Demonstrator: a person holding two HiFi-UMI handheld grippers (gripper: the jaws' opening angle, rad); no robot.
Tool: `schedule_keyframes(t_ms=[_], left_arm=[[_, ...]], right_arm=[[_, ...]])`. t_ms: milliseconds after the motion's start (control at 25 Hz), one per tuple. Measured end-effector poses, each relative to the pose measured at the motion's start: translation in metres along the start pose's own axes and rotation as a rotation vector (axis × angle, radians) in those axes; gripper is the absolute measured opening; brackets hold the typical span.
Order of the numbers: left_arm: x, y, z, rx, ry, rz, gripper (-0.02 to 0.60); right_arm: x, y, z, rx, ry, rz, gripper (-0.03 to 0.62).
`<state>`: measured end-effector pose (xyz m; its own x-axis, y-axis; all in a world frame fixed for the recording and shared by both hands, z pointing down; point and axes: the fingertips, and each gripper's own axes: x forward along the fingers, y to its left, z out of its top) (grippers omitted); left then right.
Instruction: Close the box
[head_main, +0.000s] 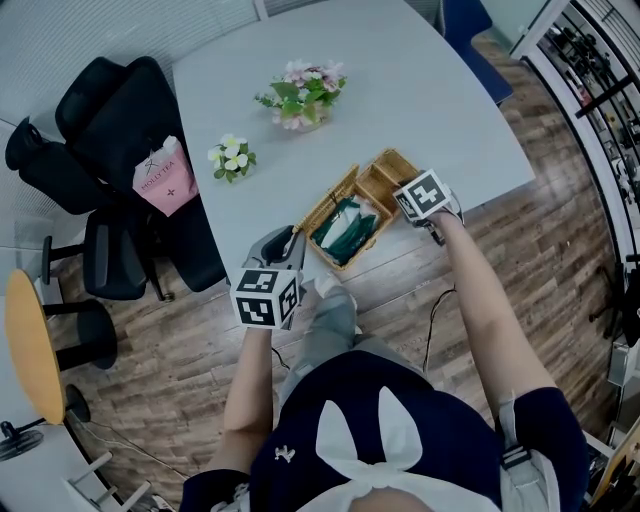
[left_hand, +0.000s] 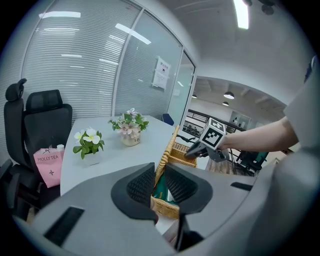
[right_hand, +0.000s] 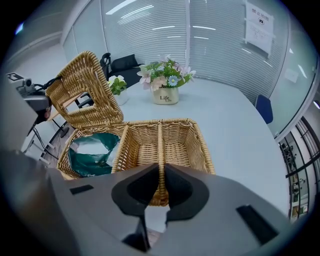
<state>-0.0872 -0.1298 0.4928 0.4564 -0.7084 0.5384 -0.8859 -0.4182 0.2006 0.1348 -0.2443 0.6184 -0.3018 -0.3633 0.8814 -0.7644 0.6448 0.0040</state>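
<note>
A wicker box (head_main: 372, 188) stands near the table's front edge, with green packets (right_hand: 92, 152) in its left compartment. Its lid (right_hand: 85, 90) is raised, about upright over the far-left side. In the left gripper view the lid's edge (left_hand: 167, 155) runs straight between the pads, and my left gripper (left_hand: 159, 187) is shut on it; the same gripper (head_main: 292, 240) shows at the box's left corner. My right gripper (right_hand: 160, 186) is shut on a wicker rib of the box's right half (right_hand: 175, 142), and it (head_main: 402, 200) sits at the box's right end.
A pot of pink flowers (head_main: 303, 95) and a small pot of white flowers (head_main: 232, 157) stand on the grey table (head_main: 430, 100) behind the box. Left of the table are a black office chair (head_main: 110, 130) with a pink bag (head_main: 165, 180) and a round yellow table (head_main: 30, 345).
</note>
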Motion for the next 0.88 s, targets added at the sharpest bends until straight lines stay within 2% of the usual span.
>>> schedule_keyframes(t_ms=[360,640,880], left_arm=[[-0.001,-0.011,-0.006,0.060,0.020,-0.005,0.075],[-0.002,-0.022,-0.012,0.158,0.047,-0.004,0.075],[-0.003,-0.030,-0.017,0.187,0.054,-0.011,0.080]], right_arm=[[0.000,0.000,0.001,0.011,-0.010,0.010,0.041],[-0.002,0.001,0.000,0.024,-0.031,0.012,0.041],[-0.003,0.000,0.001,0.045,-0.041,0.028,0.041]])
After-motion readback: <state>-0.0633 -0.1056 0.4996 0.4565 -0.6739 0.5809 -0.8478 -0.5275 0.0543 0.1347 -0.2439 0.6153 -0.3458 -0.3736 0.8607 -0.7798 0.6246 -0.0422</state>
